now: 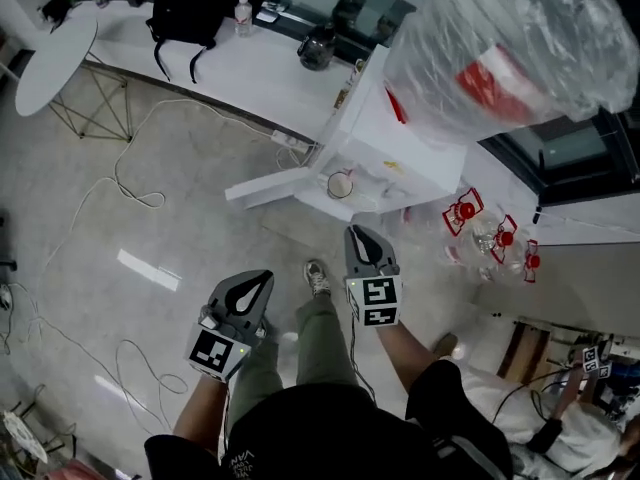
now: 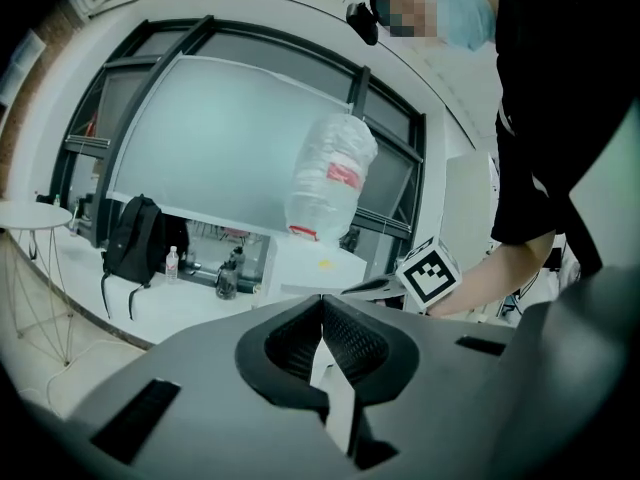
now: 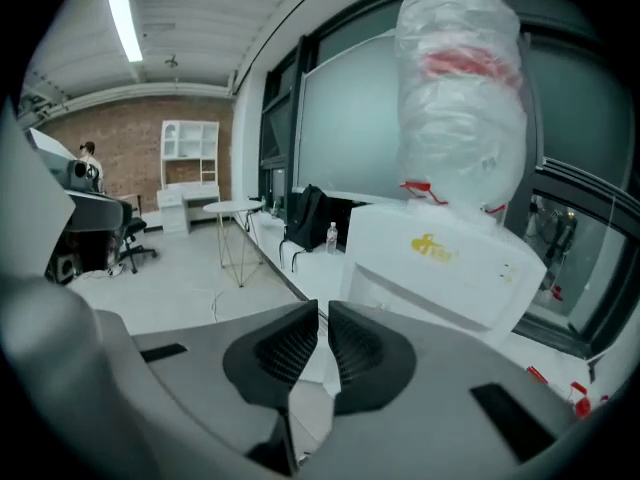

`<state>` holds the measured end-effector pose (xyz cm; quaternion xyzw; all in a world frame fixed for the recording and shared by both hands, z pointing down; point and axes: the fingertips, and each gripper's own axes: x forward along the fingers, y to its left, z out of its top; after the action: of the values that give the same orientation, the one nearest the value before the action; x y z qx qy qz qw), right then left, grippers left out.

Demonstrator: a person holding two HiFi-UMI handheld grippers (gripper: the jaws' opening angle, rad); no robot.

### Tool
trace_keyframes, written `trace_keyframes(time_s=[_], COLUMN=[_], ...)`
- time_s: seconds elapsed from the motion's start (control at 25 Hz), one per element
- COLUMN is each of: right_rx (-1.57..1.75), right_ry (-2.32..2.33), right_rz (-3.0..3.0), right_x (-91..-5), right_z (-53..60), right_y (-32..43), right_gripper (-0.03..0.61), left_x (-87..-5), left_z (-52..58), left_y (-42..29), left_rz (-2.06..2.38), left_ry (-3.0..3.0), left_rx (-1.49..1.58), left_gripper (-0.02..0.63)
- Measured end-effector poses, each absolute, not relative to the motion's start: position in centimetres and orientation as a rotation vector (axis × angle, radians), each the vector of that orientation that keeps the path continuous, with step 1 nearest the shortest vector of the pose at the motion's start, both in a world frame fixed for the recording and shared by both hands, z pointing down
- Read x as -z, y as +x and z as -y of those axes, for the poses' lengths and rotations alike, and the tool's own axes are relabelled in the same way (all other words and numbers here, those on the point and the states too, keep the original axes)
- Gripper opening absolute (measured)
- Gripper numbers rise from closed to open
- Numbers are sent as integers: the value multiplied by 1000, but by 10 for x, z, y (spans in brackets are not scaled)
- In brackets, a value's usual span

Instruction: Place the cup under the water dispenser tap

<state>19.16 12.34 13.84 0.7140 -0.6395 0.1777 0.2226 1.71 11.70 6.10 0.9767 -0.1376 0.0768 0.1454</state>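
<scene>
A small pale cup (image 1: pixel 340 184) stands on the front ledge of the white water dispenser (image 1: pixel 400 138), below its big plastic-wrapped bottle (image 1: pixel 520 38). Neither gripper touches the cup. My right gripper (image 1: pixel 358 232) hangs just short of the ledge and points at the dispenser (image 3: pixel 440 258). Its jaws (image 3: pixel 323 310) keep a narrow gap with nothing between them. My left gripper (image 1: pixel 262 278) is lower and further left over the floor. Its tips (image 2: pixel 321 300) meet, empty. The left gripper view shows the dispenser (image 2: pixel 310 268) further off, and the right gripper's marker cube (image 2: pixel 430 273).
A long white counter (image 1: pixel 200 63) behind the dispenser carries a black backpack (image 1: pixel 190 8) and a small water bottle (image 1: pixel 243 13). A round white table (image 1: pixel 55 58) stands at far left. Cables (image 1: pixel 130 188) trail over the floor. Empty bottles with red tags (image 1: pixel 490 233) lie right of the dispenser.
</scene>
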Motion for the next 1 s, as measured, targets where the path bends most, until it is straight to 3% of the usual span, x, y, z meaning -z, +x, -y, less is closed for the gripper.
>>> trace_keyframes(time_s=[1.0], right_rx=[-381], right_ry=[2299], right_rz=[1898], right_x=[36], right_z=[-251], right_y=[122], right_gripper=[52], left_x=[52], left_z=[-197], left_y=[-12], left_rz=[208], left_ry=[3003], left_rx=[-179], left_gripper=[20])
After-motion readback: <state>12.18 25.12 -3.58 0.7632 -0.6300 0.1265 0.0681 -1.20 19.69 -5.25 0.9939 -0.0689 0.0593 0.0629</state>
